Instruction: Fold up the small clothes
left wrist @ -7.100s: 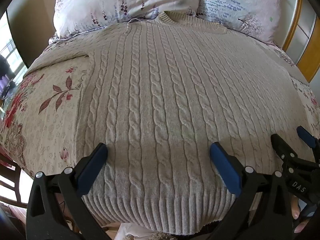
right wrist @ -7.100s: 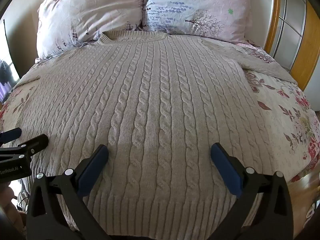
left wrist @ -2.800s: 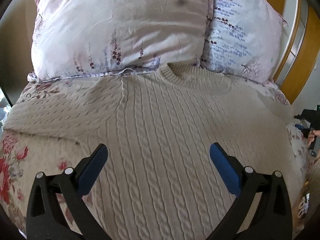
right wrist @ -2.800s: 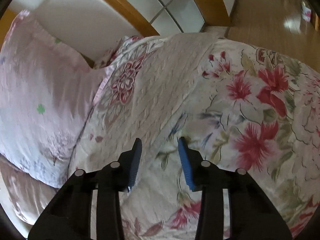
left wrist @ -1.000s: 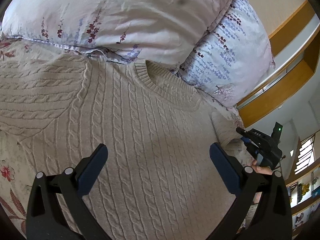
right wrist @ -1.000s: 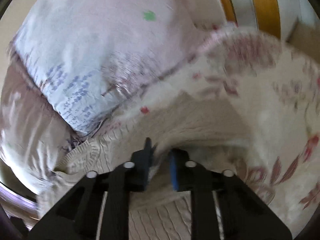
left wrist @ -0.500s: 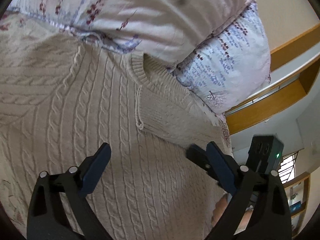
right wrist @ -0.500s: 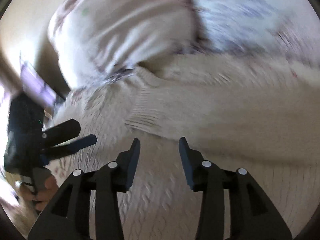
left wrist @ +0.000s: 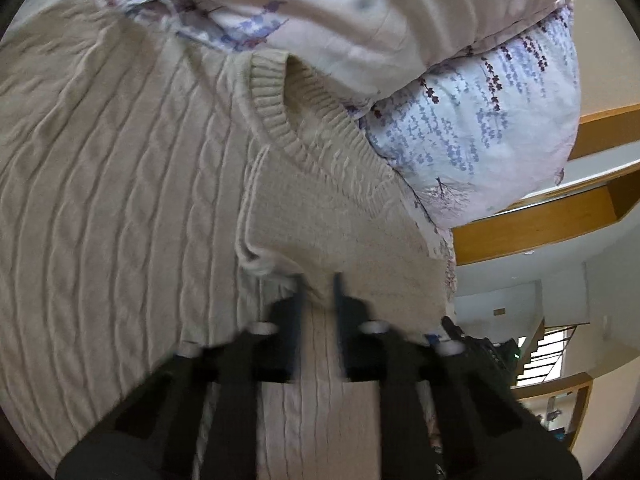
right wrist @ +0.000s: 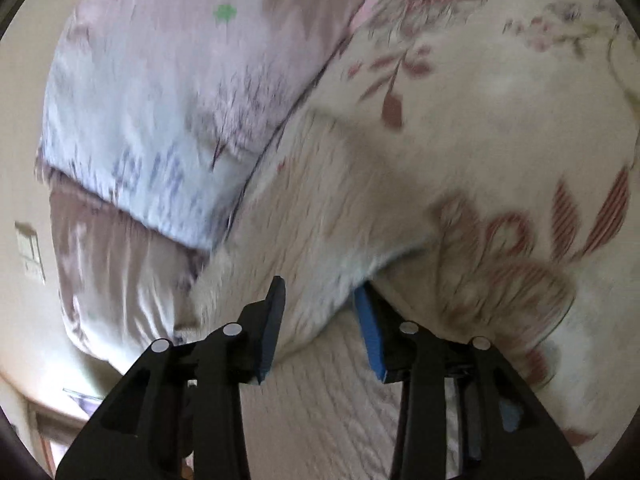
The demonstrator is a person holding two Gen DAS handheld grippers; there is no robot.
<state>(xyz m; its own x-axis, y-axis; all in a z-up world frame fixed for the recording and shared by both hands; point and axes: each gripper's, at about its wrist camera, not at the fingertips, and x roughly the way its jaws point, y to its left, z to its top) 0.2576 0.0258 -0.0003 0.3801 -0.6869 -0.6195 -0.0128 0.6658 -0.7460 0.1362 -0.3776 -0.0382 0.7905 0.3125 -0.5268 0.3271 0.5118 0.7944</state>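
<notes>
A beige cable-knit sweater (left wrist: pixel 120 168) lies flat on the bed, its ribbed collar (left wrist: pixel 276 120) against the pillows. Its right sleeve (left wrist: pixel 320 224) is folded across the chest, cuff end toward the middle. My left gripper (left wrist: pixel 318 284) is blurred and nearly shut around the sleeve's lower edge. In the right wrist view my right gripper (right wrist: pixel 320 308) is partly open, its blue pads on either side of the sweater's folded shoulder (right wrist: pixel 312 240); the frame is motion-blurred.
Two floral pillows (left wrist: pixel 480 128) lie at the head of the bed, also in the right wrist view (right wrist: pixel 160 112). A floral bedspread (right wrist: pixel 520 160) lies under the sweater. A wooden headboard (left wrist: pixel 540 224) and a staircase (left wrist: pixel 548 348) show at the right.
My left gripper has closed from wide open down onto the folded sleeve. My right gripper has let the sleeve go across the chest and swung back toward the shoulder.
</notes>
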